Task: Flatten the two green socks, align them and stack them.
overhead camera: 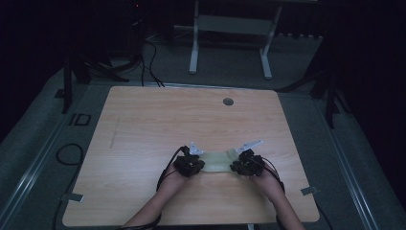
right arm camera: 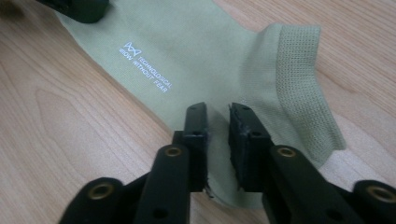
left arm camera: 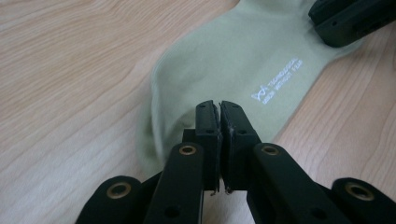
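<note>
1. Pale green sock [overhead camera: 218, 160] laid flat on wooden table [overhead camera: 143, 124], between both tools.
2. Left gripper [left arm camera: 219, 109] clenched on sock's toe end.
3. Right gripper [right arm camera: 217, 114] parted slightly, astride sock's edge near ribbed cuff [right arm camera: 301, 79].

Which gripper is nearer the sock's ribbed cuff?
Right. The right gripper sits on the sock beside its ribbed cuff; the left gripper is at the opposite end.

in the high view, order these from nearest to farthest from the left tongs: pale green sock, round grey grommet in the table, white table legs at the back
1. Pale green sock, right beside the left tongs.
2. Round grey grommet, near the tabletop's far edge.
3. White table legs, on the floor beyond the table.
</note>
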`<state>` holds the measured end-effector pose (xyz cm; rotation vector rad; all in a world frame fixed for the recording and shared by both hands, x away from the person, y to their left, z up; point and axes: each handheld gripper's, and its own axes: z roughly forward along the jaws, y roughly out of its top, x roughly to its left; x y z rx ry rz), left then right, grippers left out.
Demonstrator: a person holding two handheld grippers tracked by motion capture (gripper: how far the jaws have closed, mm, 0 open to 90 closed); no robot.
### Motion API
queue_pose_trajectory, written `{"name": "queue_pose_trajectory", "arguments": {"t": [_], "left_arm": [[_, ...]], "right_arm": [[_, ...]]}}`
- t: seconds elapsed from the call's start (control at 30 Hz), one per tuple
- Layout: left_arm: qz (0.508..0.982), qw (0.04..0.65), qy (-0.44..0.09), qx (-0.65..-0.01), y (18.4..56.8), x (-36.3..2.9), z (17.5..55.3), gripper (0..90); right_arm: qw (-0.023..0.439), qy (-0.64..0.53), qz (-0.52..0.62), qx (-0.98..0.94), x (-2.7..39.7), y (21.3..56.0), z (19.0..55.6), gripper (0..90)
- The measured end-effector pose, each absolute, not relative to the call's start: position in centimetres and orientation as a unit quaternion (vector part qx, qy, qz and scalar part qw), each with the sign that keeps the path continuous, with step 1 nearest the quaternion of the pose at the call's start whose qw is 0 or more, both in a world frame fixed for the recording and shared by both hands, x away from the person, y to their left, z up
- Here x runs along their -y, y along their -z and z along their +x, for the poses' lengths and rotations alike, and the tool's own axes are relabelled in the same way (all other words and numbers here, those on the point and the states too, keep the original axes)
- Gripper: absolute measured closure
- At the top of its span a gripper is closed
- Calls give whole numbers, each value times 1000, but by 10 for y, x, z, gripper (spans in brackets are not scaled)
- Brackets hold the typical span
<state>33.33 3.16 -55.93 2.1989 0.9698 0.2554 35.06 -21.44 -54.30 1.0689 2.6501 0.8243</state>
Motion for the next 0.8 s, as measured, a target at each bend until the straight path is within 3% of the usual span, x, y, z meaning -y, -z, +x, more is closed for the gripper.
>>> {"name": "queue_pose_trajectory", "arguments": {"t": [0.8], "left_arm": [[834, 347, -106, -415, 559, -78, 335, 860]], "right_arm": [[91, -286, 343, -890, 175, 546, 365, 764]]}}
